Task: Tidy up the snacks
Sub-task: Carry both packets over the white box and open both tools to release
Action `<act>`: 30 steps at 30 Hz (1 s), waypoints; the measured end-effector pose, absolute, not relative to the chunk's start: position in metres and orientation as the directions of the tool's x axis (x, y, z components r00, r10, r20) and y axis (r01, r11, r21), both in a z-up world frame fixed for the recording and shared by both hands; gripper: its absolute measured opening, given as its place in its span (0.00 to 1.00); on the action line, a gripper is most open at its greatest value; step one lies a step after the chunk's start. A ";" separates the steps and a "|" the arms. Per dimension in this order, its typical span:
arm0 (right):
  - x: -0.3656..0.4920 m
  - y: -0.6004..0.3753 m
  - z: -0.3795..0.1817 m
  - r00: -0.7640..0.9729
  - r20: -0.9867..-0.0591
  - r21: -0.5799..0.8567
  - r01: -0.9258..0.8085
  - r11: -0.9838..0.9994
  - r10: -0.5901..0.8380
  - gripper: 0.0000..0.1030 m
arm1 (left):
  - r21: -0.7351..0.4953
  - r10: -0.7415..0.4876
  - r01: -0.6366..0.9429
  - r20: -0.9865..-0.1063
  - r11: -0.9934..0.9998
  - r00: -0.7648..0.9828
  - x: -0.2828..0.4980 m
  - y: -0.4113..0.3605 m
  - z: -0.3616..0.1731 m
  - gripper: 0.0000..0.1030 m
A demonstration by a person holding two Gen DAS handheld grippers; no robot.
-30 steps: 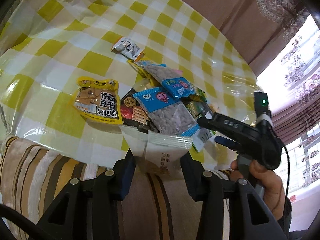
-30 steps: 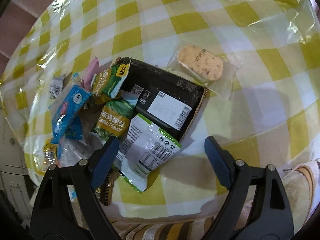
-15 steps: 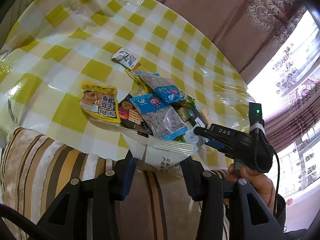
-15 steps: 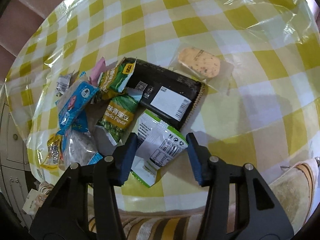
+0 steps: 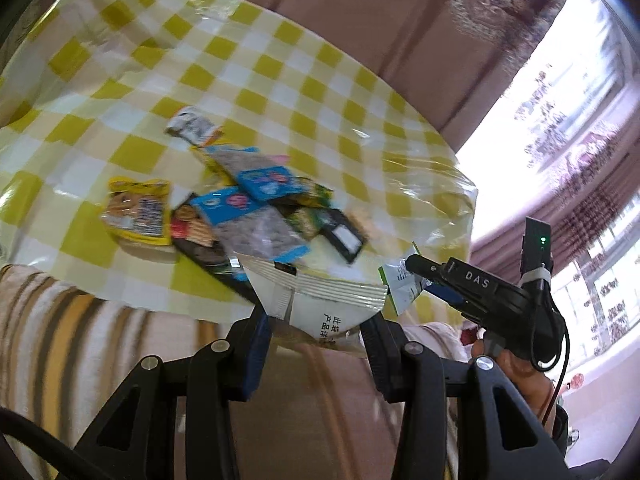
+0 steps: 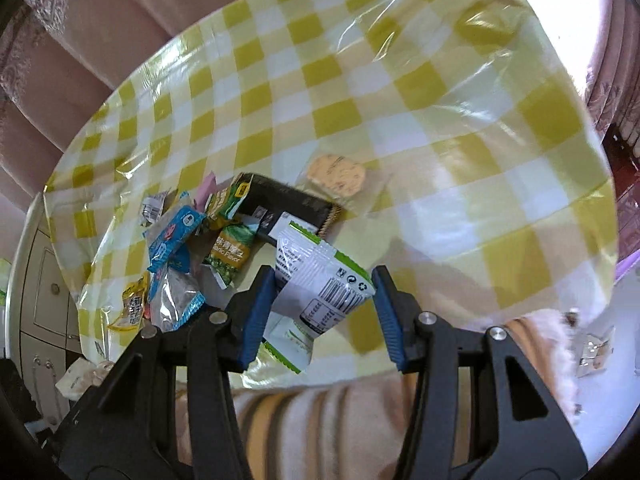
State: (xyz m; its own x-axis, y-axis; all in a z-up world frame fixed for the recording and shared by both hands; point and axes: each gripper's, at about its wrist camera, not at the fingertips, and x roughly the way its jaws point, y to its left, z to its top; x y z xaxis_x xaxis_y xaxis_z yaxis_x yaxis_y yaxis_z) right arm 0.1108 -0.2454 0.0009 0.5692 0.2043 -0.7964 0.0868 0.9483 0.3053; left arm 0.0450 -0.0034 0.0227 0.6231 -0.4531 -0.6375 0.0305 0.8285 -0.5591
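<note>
My left gripper (image 5: pixel 316 320) is shut on a white snack packet (image 5: pixel 320 304), held above the table's near edge. My right gripper (image 6: pixel 324 292) is shut on a white-and-green snack packet (image 6: pixel 320 284), lifted off the table; it also shows in the left wrist view (image 5: pixel 400 284). A pile of snacks lies on the yellow checked tablecloth (image 6: pixel 400 100): blue packets (image 5: pixel 228 208), a yellow packet (image 5: pixel 136 212), a black box (image 6: pixel 288 208), a green pea packet (image 6: pixel 230 252).
A wrapped round biscuit (image 6: pixel 338 174) lies apart, behind the black box. A small grey packet (image 5: pixel 192 128) lies behind the pile. A striped cloth (image 5: pixel 80 340) hangs over the table's near edge. Curtains (image 5: pixel 580 160) and a bright window stand at the right.
My right gripper closed on the white-and-green packet and lifted it off the table. My left gripper pulled back and up with the white packet.
</note>
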 end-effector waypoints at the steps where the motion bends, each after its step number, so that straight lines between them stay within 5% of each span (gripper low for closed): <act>1: 0.106 -0.252 0.005 0.579 -0.791 0.301 0.088 0.950 0.197 0.52 | -0.561 -0.464 0.047 -0.632 0.826 0.620 0.045 -0.011 0.026 0.43; 18: 0.016 -0.406 0.023 0.617 -0.787 0.223 0.321 0.920 -0.024 0.52 | -0.578 -0.696 0.389 -0.588 0.718 0.412 0.053 -0.185 0.049 0.43; 30: -0.032 -0.490 -0.007 0.526 -0.837 0.159 0.496 0.854 -0.150 0.52 | -0.555 -0.741 0.537 -0.634 0.635 0.221 0.046 -0.299 0.035 0.43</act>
State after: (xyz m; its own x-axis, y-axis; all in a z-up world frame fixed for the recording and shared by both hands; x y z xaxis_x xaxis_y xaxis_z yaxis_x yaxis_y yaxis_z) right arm -0.0325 -0.4904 -0.0066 0.5264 -0.1502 -0.8369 0.4958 0.8539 0.1586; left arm 0.0465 -0.2986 0.0349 0.2214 -0.7409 -0.6341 0.5374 0.6353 -0.5547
